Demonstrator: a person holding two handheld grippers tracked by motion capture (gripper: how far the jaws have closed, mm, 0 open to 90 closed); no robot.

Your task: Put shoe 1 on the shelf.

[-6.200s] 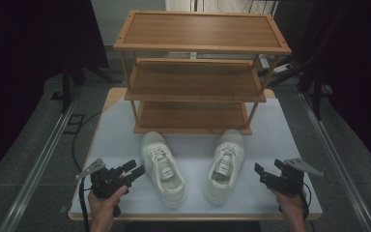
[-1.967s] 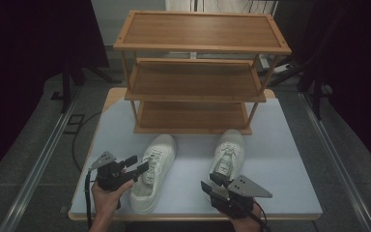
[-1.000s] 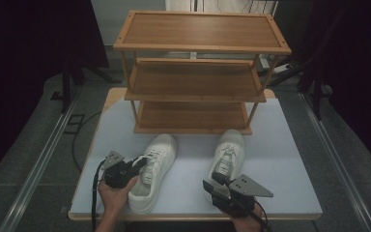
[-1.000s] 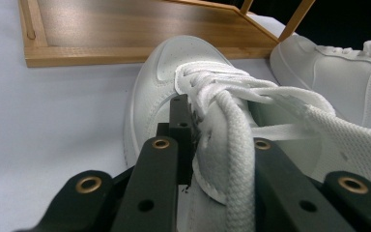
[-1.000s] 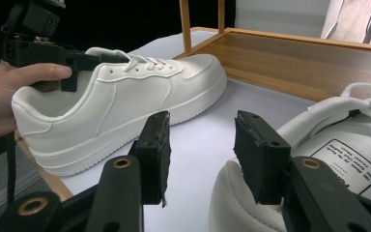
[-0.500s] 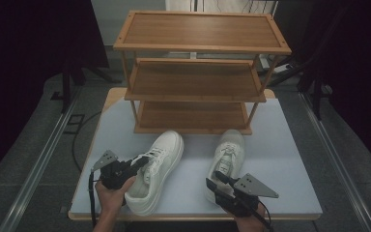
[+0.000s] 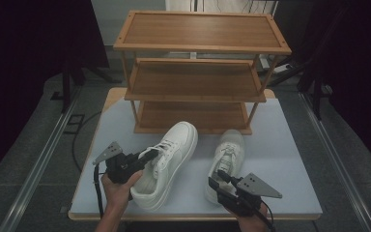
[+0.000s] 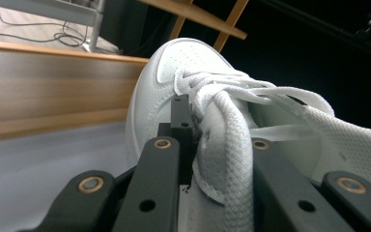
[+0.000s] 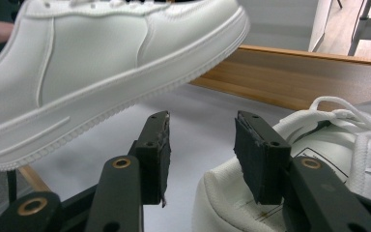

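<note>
Our left tongs (image 7: 145,157) clamp the left shoe's (image 7: 166,164) tongue, tilting it toe-up over the desk (image 7: 290,159). Our right tongs (image 7: 218,177) gape apart at the right shoe's (image 7: 227,159) heel.

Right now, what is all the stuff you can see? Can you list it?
shoe rack: one, brown wood, three shelves, at the table's far side
table: one, pale grey top
left shoe: one, white, toe tilted up off the table, tongue clamped by the left gripper
right shoe: one, white, flat on the table near the rack
left gripper: one, black, shut on the left shoe
right gripper: one, black, jaws apart at the right shoe's heel
hands: two, at the table's near edge
</note>
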